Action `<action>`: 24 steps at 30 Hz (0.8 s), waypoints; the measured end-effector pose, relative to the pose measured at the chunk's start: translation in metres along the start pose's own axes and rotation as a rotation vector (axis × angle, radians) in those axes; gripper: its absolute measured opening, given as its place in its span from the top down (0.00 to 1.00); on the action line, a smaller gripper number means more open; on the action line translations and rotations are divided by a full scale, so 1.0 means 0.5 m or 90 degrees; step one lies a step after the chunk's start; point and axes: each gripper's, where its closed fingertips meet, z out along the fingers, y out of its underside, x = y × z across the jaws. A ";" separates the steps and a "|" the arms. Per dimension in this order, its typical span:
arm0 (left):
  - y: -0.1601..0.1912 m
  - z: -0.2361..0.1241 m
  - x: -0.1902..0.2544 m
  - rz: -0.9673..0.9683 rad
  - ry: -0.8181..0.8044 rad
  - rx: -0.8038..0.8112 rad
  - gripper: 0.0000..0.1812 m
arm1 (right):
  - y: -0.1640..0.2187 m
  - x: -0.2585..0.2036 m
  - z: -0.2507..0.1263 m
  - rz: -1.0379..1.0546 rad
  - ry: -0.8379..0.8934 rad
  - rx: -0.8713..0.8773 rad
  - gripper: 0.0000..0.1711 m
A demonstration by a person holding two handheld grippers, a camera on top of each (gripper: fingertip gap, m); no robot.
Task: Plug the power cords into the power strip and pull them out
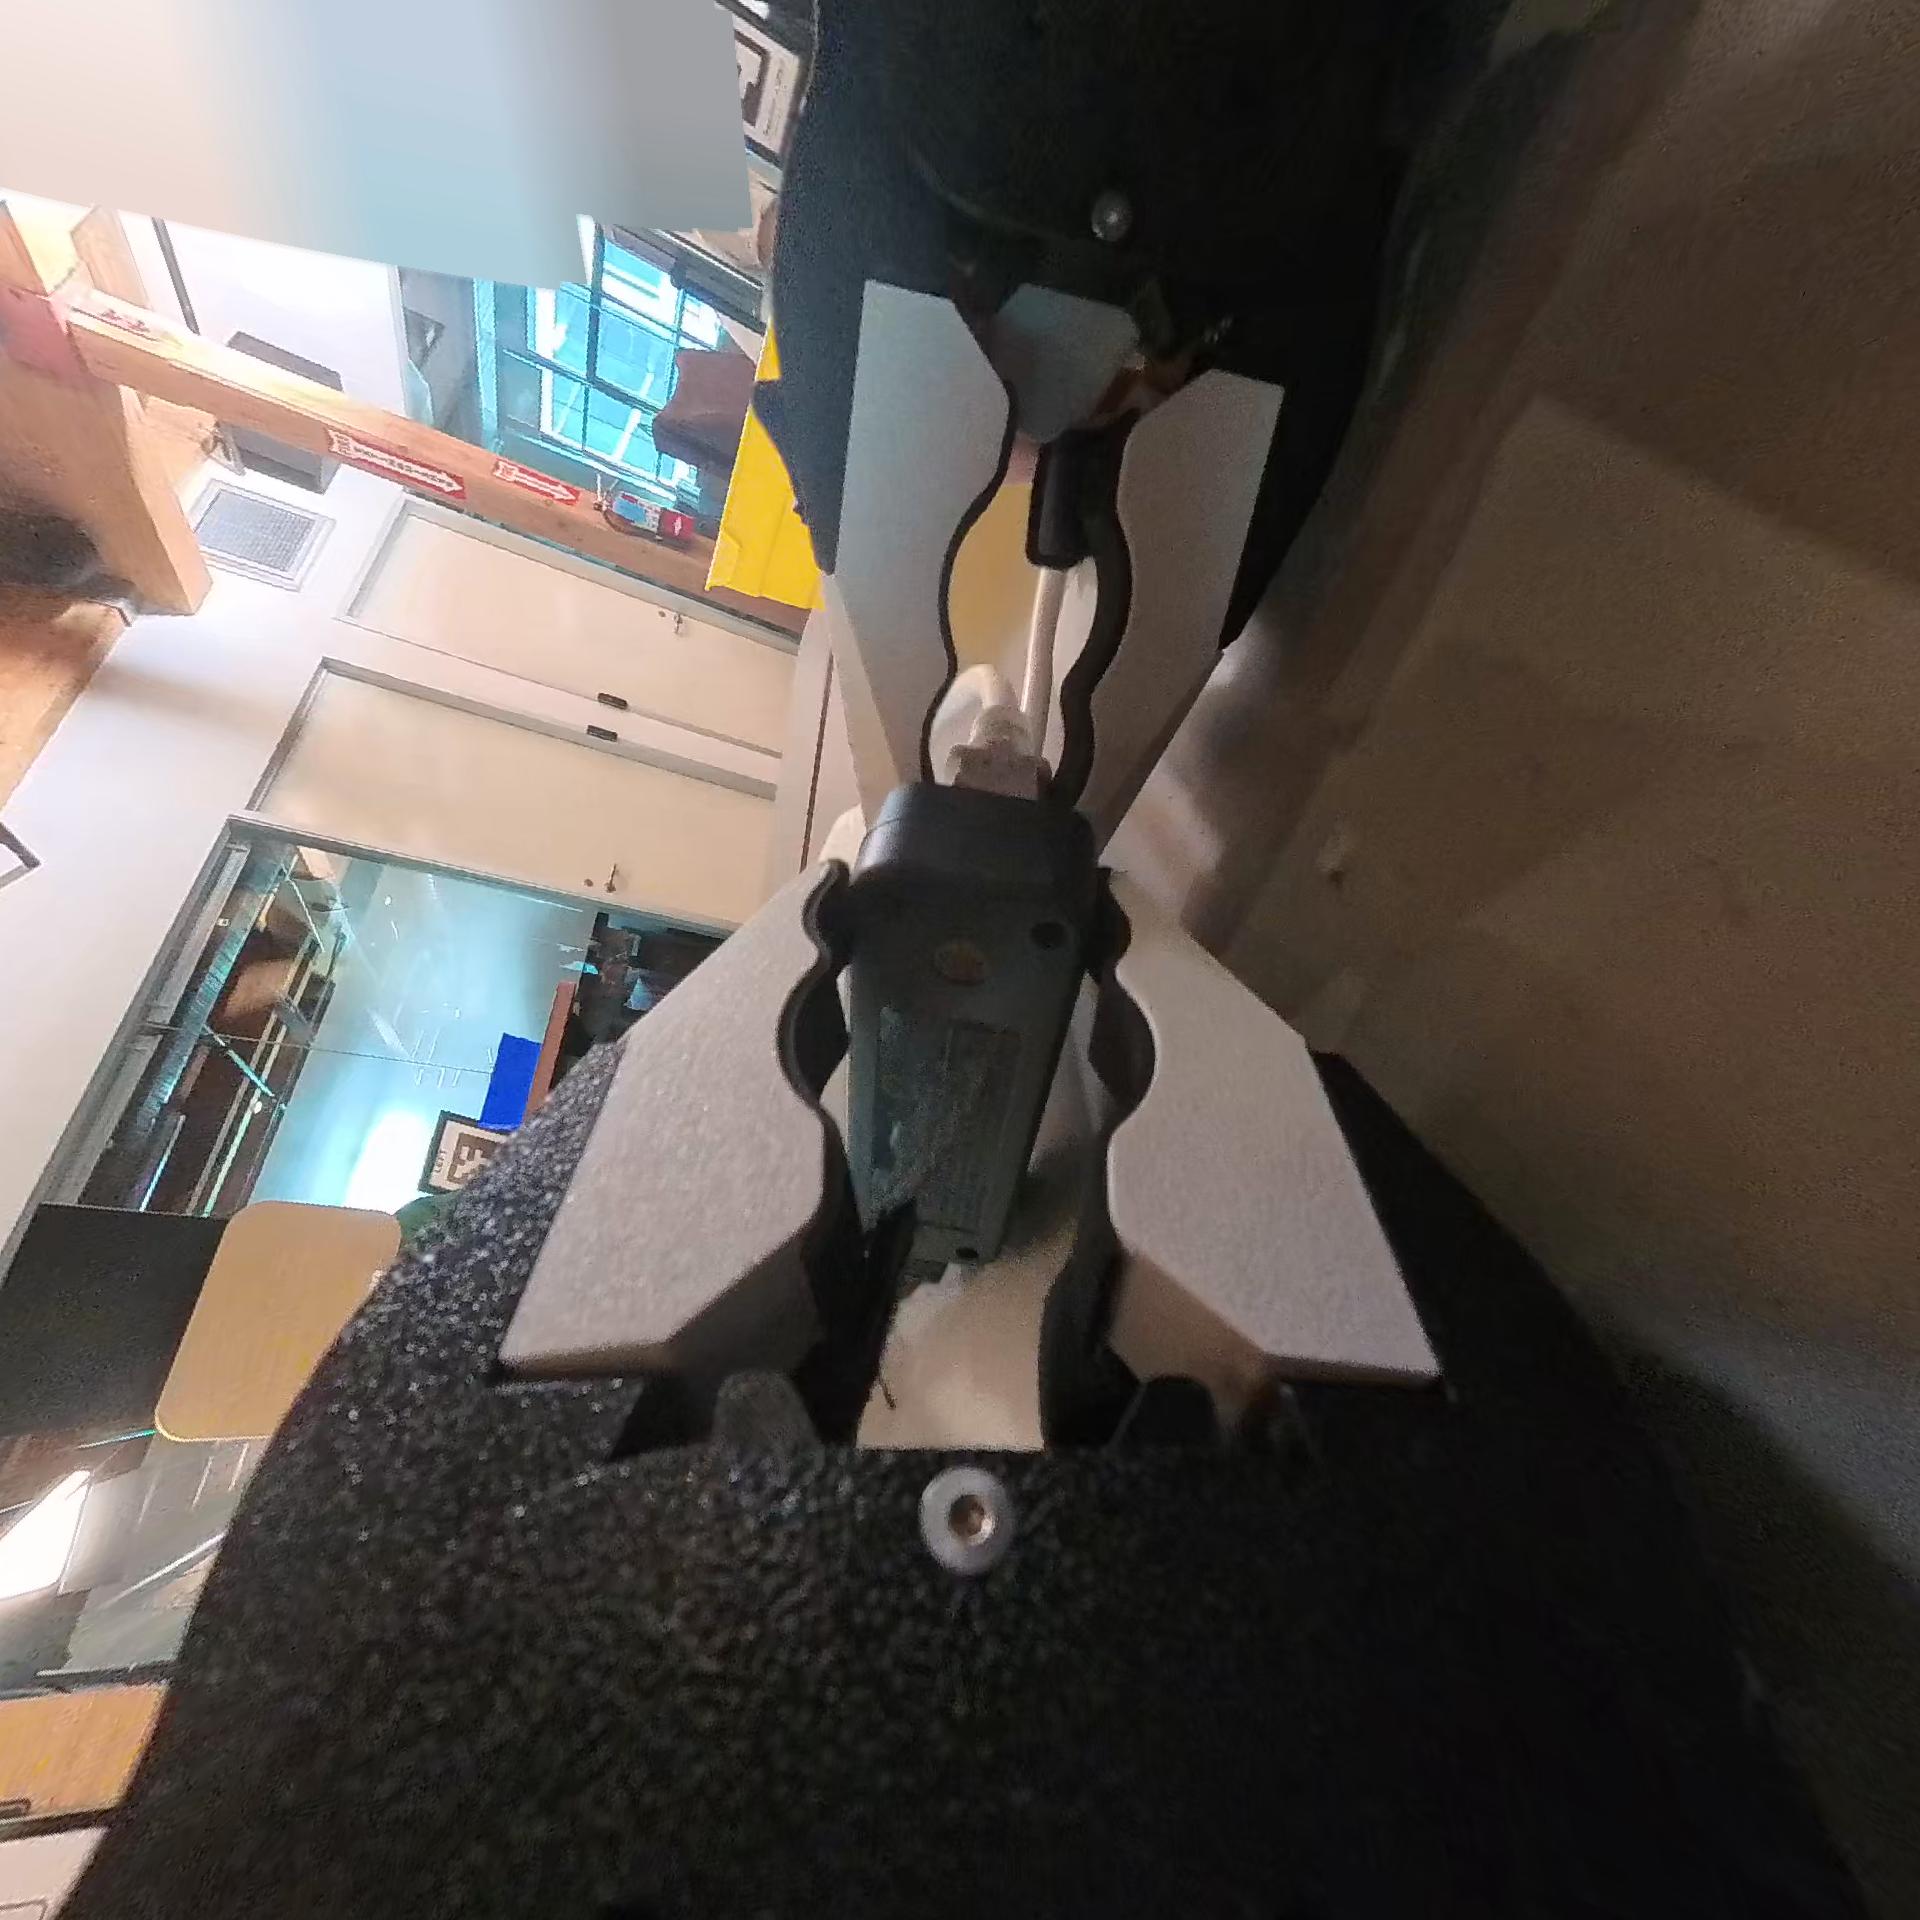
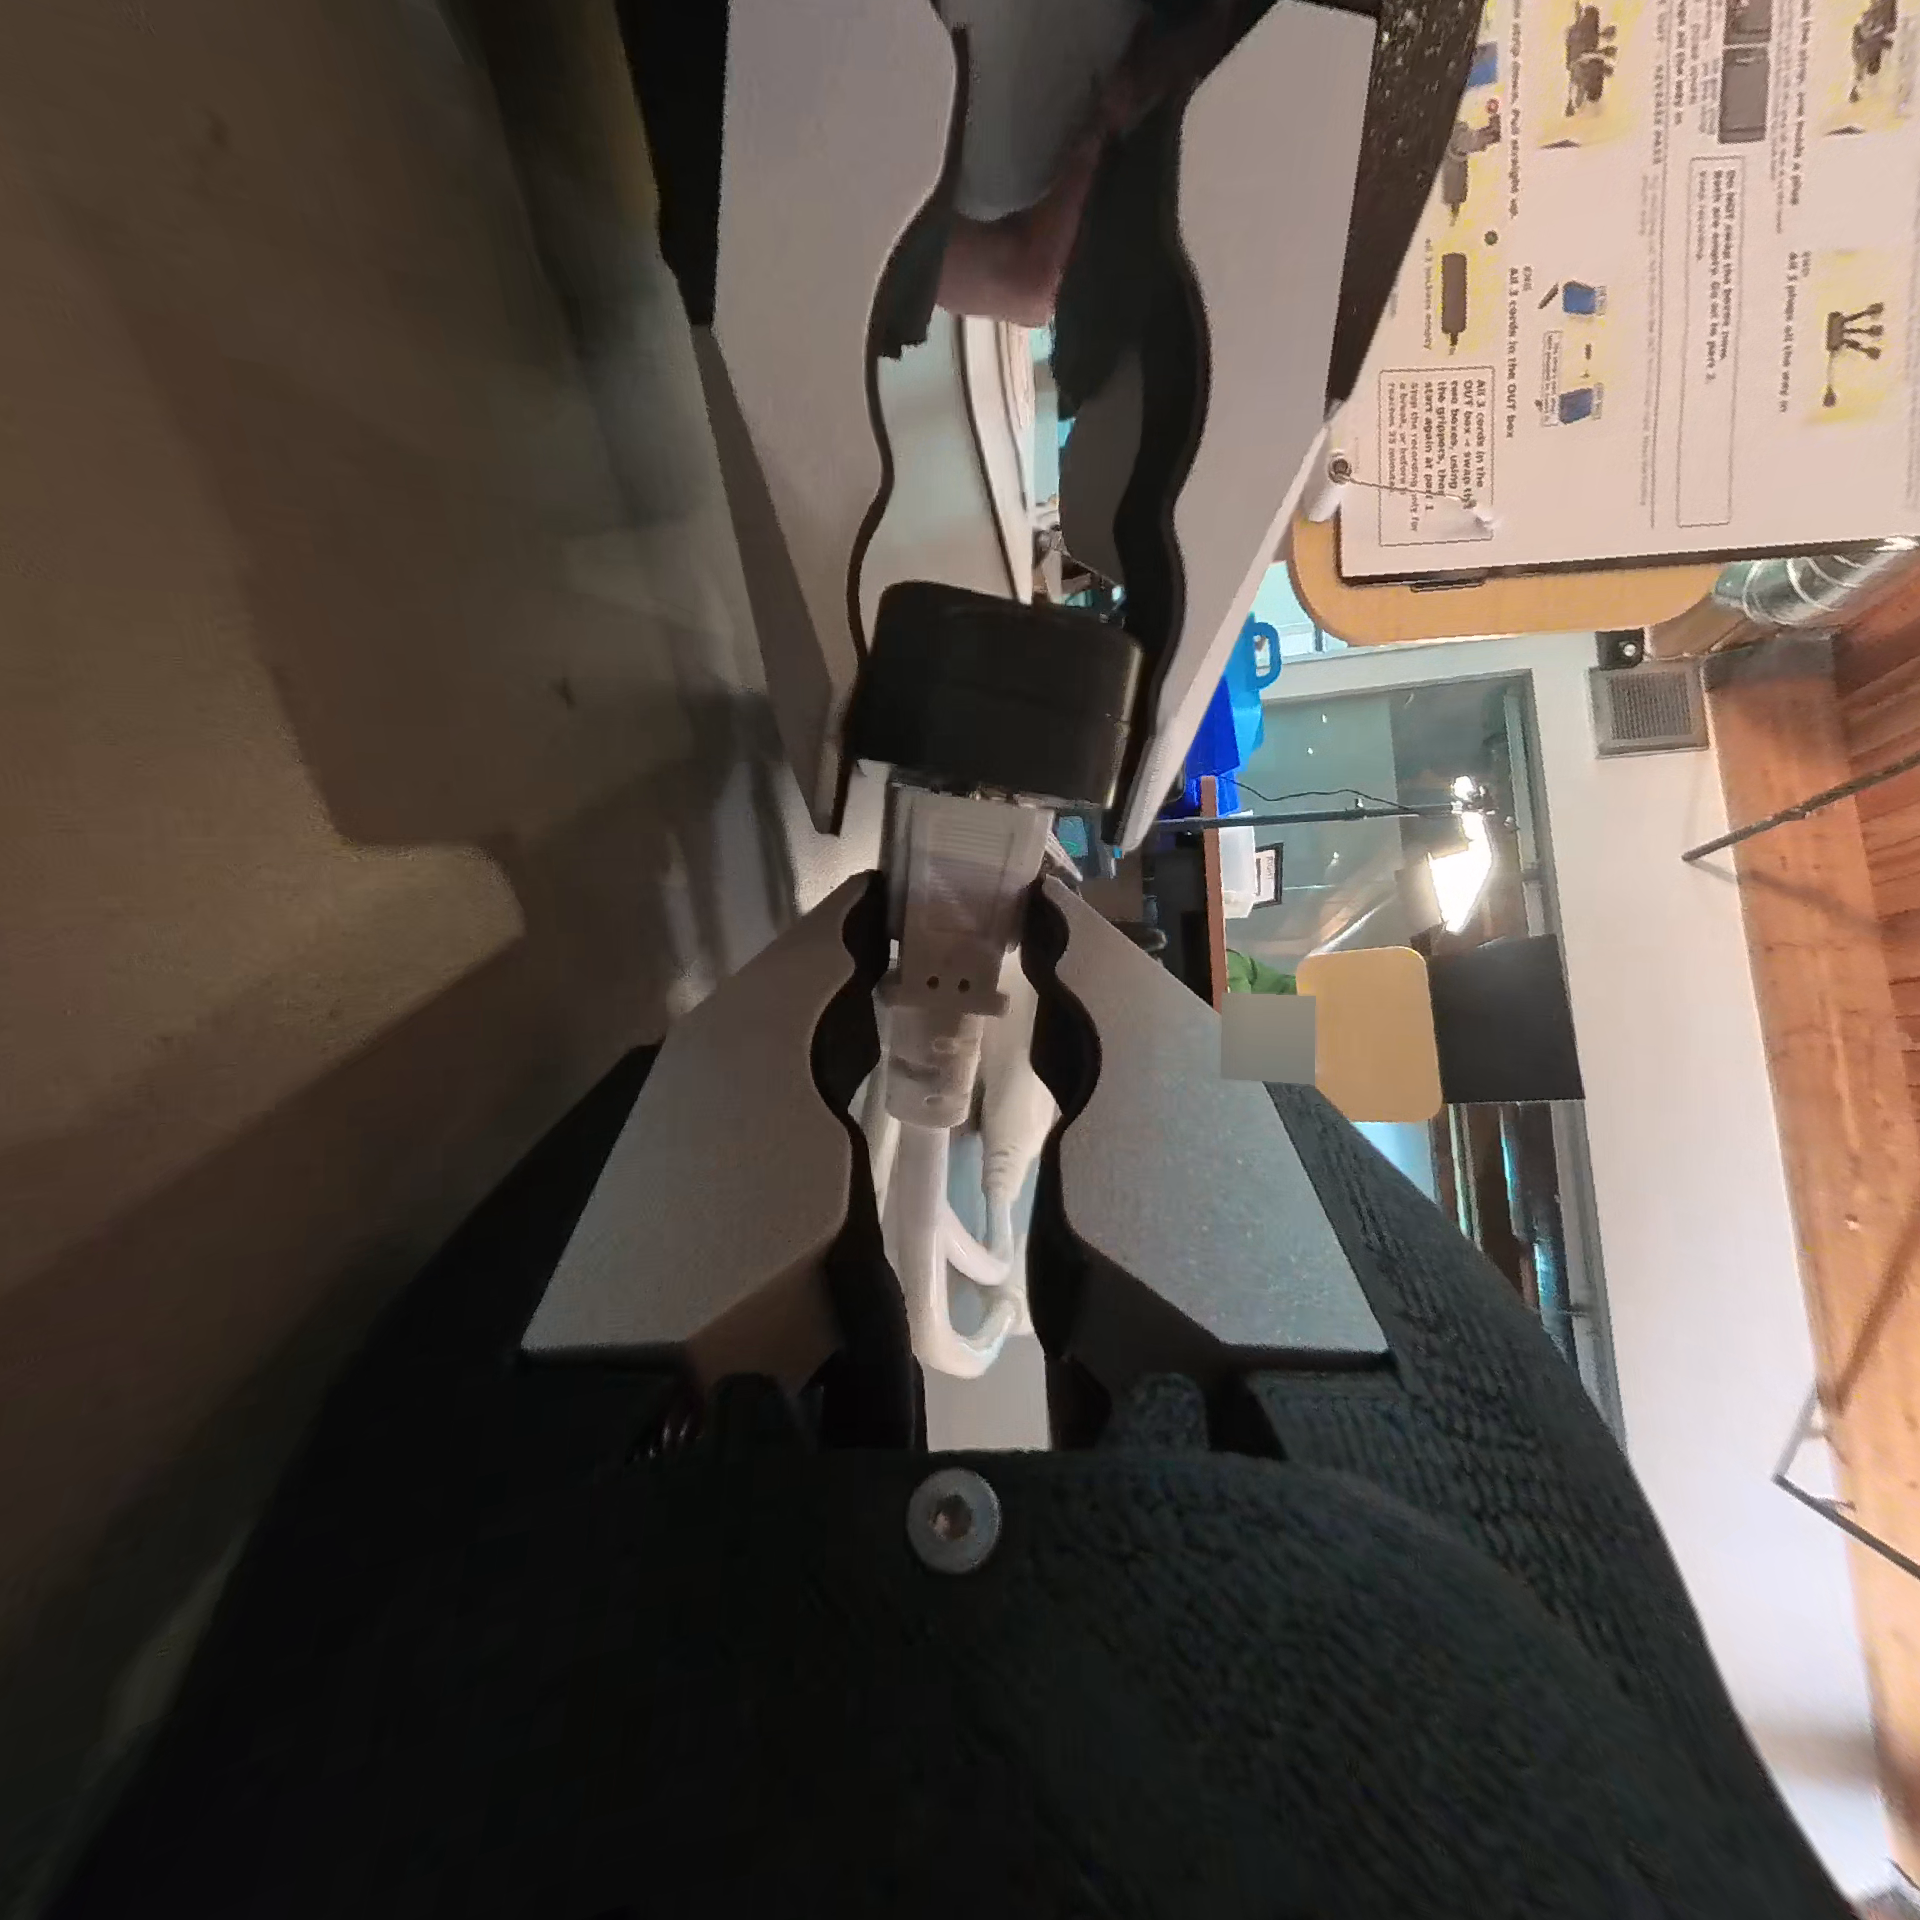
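The black power strip (image 1: 966, 987) is clamped between the fingers of my left gripper (image 1: 971, 894), its grey underside facing the camera. My right gripper (image 1: 1003, 758) faces it from the far side. In the right wrist view my right gripper (image 2: 956, 883) is shut on a white plug (image 2: 951, 904). The plug's front meets the end of the power strip (image 2: 997, 696), and no prongs show. The left gripper (image 2: 977, 821) holds the strip from beyond. The plug's white cord (image 2: 956, 1247) loops back between my right fingers. Both views are rolled sideways.
A tan floor (image 1: 1610, 727) fills one side of each view. A white table edge (image 2: 758, 582) runs behind the grippers. An instruction sheet on a board (image 2: 1621, 260) stands at the upper right. A blue bin (image 2: 1247, 707) sits behind.
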 end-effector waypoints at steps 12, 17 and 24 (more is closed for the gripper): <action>-0.005 0.001 0.006 0.004 0.005 0.012 0.76 | -0.007 -0.005 -0.017 0.025 -0.015 0.035 0.86; -0.008 -0.001 0.008 0.004 0.009 0.018 0.76 | -0.012 -0.006 -0.023 0.036 -0.020 0.046 0.86; -0.011 -0.001 0.010 0.005 0.013 0.026 0.76 | -0.015 -0.006 -0.030 0.019 -0.020 0.048 0.86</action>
